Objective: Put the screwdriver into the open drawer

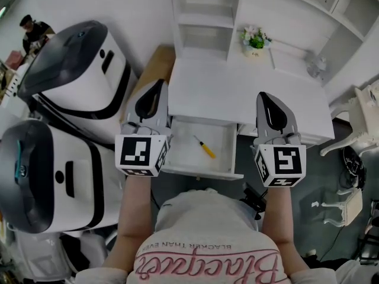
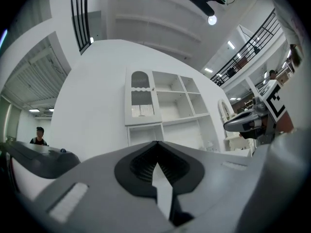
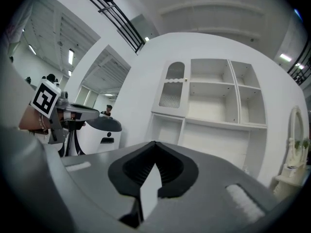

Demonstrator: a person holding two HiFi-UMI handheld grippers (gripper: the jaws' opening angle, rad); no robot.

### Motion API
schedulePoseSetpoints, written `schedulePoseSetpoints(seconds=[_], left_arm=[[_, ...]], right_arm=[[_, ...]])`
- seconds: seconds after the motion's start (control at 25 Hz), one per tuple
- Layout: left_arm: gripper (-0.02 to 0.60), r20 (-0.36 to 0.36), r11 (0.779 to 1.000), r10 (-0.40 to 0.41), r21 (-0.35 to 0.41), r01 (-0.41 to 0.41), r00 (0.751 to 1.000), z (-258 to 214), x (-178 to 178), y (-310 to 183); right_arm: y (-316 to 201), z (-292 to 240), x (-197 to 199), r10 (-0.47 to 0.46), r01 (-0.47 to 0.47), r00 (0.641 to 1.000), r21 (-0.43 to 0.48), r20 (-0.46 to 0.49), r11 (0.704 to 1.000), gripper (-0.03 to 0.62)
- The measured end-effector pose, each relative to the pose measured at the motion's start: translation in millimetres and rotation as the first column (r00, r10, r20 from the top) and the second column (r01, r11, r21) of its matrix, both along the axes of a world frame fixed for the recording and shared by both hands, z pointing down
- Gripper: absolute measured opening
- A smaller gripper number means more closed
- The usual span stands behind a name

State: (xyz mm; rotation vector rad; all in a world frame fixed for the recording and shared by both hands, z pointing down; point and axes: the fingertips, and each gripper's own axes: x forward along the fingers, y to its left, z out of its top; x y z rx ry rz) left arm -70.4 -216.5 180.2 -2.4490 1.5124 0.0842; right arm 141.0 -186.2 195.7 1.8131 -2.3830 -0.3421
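The screwdriver (image 1: 205, 147), yellow-handled, lies inside the open white drawer (image 1: 201, 172) of the desk (image 1: 249, 93). My left gripper (image 1: 159, 83) is held up over the drawer's left side, jaws shut and empty. My right gripper (image 1: 265, 95) is held up to the right of the drawer, also shut with nothing in it. Neither touches the screwdriver. The left gripper view shows closed tips (image 2: 156, 142) pointing level at the white shelf unit (image 2: 165, 106). The right gripper view shows closed tips (image 3: 154, 142) facing the same shelves (image 3: 214, 101).
Two large white-and-black machines (image 1: 77, 76) (image 1: 47, 176) stand left of the desk. A small flower pot (image 1: 255, 40) sits at the back of the desktop. A white chair (image 1: 355, 123) stands to the right. A person (image 1: 32, 31) is far off at the upper left.
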Motion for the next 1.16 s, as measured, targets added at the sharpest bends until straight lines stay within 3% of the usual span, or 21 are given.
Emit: schedulePoseSetpoints(seconds=[0.52, 1.16], left_arm=[[0.014, -0.017, 0.997, -0.001, 0.082, 0.003, 1.0, -35.0, -14.0, 2.0], [0.014, -0.022, 0.994, 0.008, 0.11, -0.005, 1.0, -49.4, -14.4, 1.4]], right_arm=[[2.5, -32.4, -0.2, 0.015, -0.015, 1.0, 0.059, -0.003, 0.998, 0.002], [0.3, -46.9, 0.3, 0.017, -0.016, 1.0, 0.084, -0.009, 0.996, 0.001]])
